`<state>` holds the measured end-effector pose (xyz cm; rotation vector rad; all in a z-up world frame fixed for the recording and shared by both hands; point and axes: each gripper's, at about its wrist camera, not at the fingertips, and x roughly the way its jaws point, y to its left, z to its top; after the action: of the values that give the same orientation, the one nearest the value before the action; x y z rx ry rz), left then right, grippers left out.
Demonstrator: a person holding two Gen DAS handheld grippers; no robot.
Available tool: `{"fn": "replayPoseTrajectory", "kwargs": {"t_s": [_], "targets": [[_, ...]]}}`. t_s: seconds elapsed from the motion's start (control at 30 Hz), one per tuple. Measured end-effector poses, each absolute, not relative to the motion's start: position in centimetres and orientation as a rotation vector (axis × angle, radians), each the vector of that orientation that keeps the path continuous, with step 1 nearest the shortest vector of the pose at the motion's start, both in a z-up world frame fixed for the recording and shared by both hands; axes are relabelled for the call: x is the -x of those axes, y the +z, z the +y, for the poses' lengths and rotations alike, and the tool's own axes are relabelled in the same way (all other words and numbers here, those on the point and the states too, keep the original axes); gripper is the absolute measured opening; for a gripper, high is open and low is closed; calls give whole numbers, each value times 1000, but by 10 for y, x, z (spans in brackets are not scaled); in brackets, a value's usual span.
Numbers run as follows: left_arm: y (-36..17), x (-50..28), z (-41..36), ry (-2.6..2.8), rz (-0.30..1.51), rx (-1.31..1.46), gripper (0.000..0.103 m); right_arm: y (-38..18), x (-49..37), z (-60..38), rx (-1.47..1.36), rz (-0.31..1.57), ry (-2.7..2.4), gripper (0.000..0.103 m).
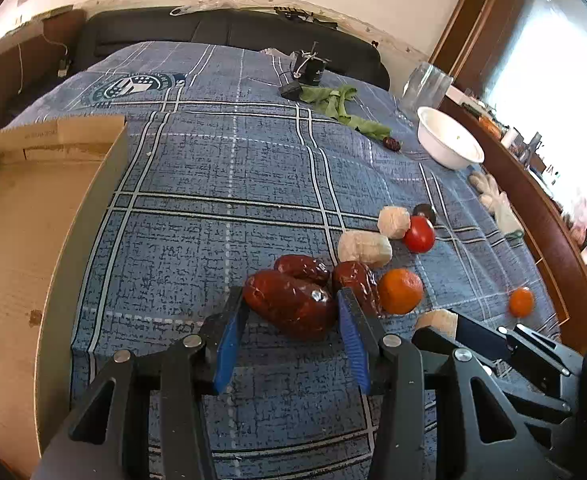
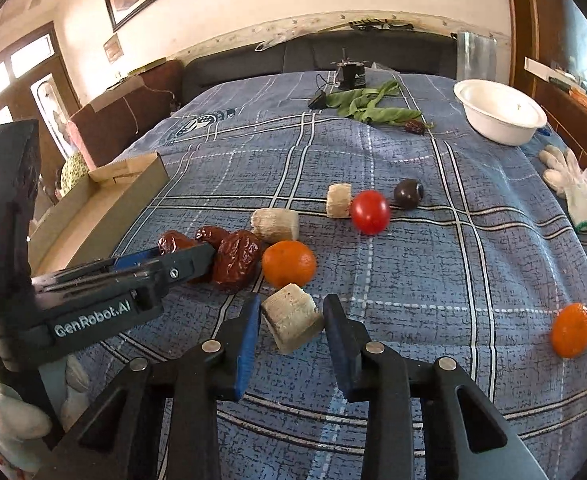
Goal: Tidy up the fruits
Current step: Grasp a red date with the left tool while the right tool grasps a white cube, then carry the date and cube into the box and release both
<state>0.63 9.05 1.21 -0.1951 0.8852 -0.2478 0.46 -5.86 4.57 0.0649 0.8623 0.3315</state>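
Observation:
Three wrinkled red dates lie together on the blue plaid cloth [image 1: 221,168]. My left gripper [image 1: 291,300] is shut on the largest red date [image 1: 289,312], with a blue pad against each side. My right gripper [image 2: 292,304] is shut on a pale, peeled-looking fruit chunk [image 2: 291,320], which rests on the cloth. Just beyond the chunk is a mandarin [image 2: 289,264], with the date pile [image 2: 237,260] and the left gripper [image 2: 197,258] to its left. Farther back lie two more pale chunks [image 2: 275,224], a tomato [image 2: 369,212] and a dark round fruit [image 2: 408,194].
An open cardboard box [image 1: 13,240] stands at the left edge. A white bowl [image 2: 499,112], a clear jar [image 1: 425,84], green leaves [image 2: 369,108] with a small date [image 2: 415,127] and a white glove [image 2: 573,192] lie at the back right. A second mandarin [image 2: 572,330] sits far right.

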Motion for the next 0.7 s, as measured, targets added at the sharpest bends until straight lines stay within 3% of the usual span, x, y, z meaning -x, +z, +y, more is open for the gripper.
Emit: {"fn": "replayPoseTrajectory", "kwargs": {"t_s": [0.23, 0.7], "targets": [[13, -4, 89, -255, 875, 189, 34, 45, -6, -59, -75, 865, 336, 35], [63, 64, 146, -271, 791, 304, 34, 78, 28, -42, -82, 807, 391, 35]]}}
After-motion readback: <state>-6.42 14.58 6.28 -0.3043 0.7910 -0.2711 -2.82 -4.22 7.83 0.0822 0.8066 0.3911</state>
